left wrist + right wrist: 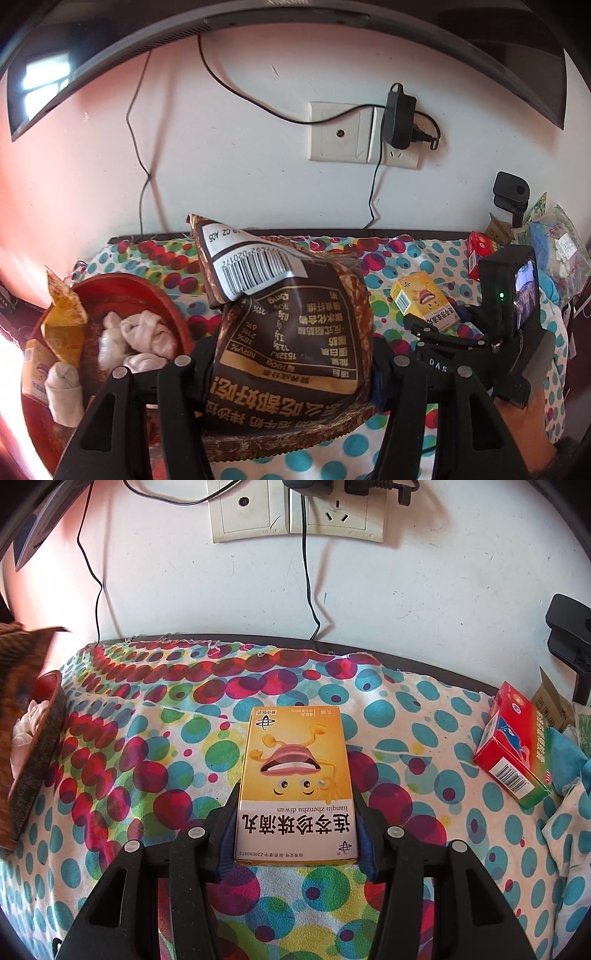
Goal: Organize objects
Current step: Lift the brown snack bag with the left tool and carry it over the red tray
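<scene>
Far left, the red basket [147,295] is sitting on the counter's spotted cloth [155,746], holding rolled white socks [144,332] and an orange packet [64,314] poking up at its left rim. Just right of it, the left gripper [291,365] is gripping the brown snack bag [288,332], jaws clamped on the bag's near end, the barcode label tilting up toward the wall. It is hanging over the cloth, right beside the basket. Moving right, the right gripper [295,834] is pinching the yellow medicine box [295,775], jaws squeezed on both long sides at the near end; whether the box is lying flat on the cloth or raised off it, I can't tell. In the left view that same box [421,299] is showing ahead of the other gripper. Further right, a red box [517,753] is lying tilted near the counter's right edge, well apart from the yellow one. On the far wall, a black adapter [399,118] is plugged into the socket plate [343,133].
</scene>
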